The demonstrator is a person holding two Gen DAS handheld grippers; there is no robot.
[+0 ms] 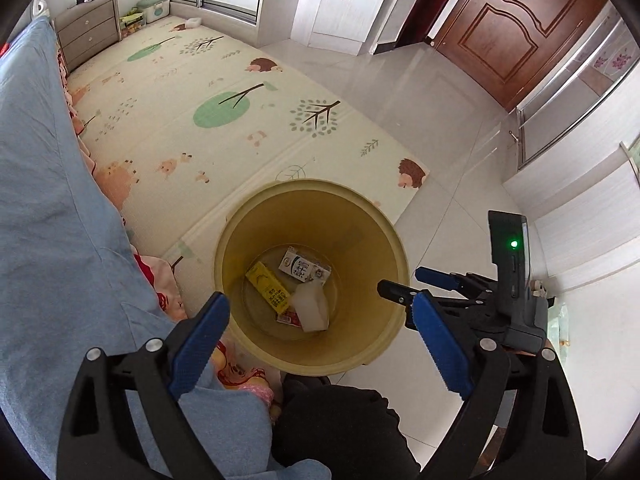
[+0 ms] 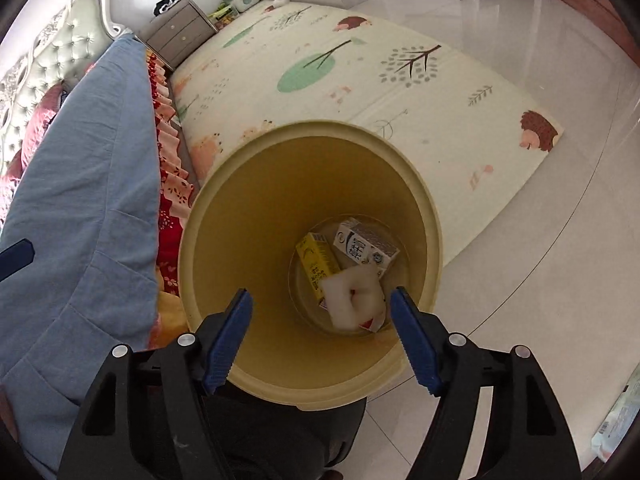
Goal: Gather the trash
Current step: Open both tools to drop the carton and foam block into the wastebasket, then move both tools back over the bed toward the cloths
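Four items are found deposited at the bottom of the yellow bin: a yellow carton, a white milk carton, a white foam piece and a red wrapper. The left tool and right tool are held wide apart and empty above the bin. No further trash is seen on the play mat; collection is judged largely complete.

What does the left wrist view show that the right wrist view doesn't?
Left wrist only: the right gripper beside the bin rim, and a brown wooden door.
Right wrist only: a tufted pale headboard and a hole through the white foam block.
Both: the round yellow plastic bin holding a yellow carton and a white milk carton, the patterned play mat, and open, empty jaws.
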